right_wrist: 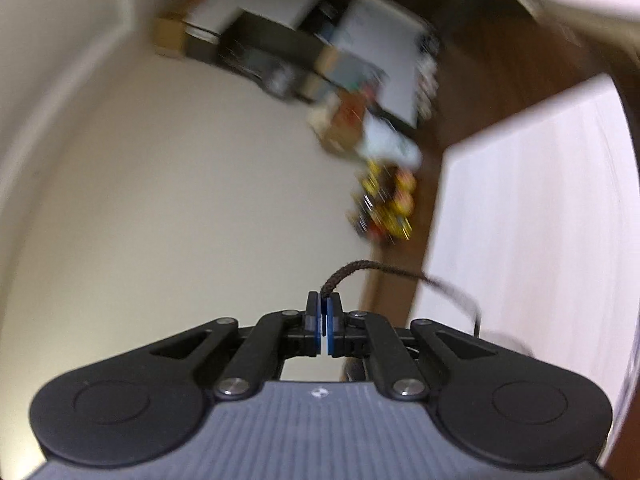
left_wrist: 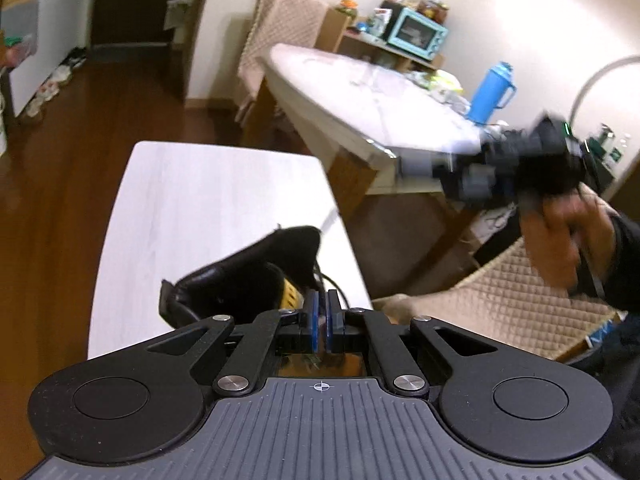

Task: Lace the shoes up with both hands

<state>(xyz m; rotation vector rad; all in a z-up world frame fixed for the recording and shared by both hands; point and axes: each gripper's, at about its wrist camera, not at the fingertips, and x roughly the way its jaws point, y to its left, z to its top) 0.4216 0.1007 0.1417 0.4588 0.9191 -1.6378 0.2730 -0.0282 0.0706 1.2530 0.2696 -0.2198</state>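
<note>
A black shoe (left_wrist: 248, 276) lies on the white table (left_wrist: 192, 200), just beyond my left gripper (left_wrist: 322, 308). That gripper is shut, its blue pads nearly touching. A thin black lace strand (left_wrist: 334, 282) curves from the shoe past its right finger; whether it is pinched I cannot tell. My right gripper (right_wrist: 324, 300) is shut on the dark braided shoelace (right_wrist: 360, 268), which arcs away to the right over the white table (right_wrist: 540, 220). In the left wrist view the right gripper (left_wrist: 420, 168) is blurred, raised off to the right of the table, held by a hand (left_wrist: 560, 232).
A marble-topped dining table (left_wrist: 360, 92) stands behind, with a blue jug (left_wrist: 490, 94) on it and a teal oven (left_wrist: 418, 34) beyond. A quilted chair (left_wrist: 520, 292) sits at the right. Brown wooden floor (left_wrist: 60, 160) lies to the left.
</note>
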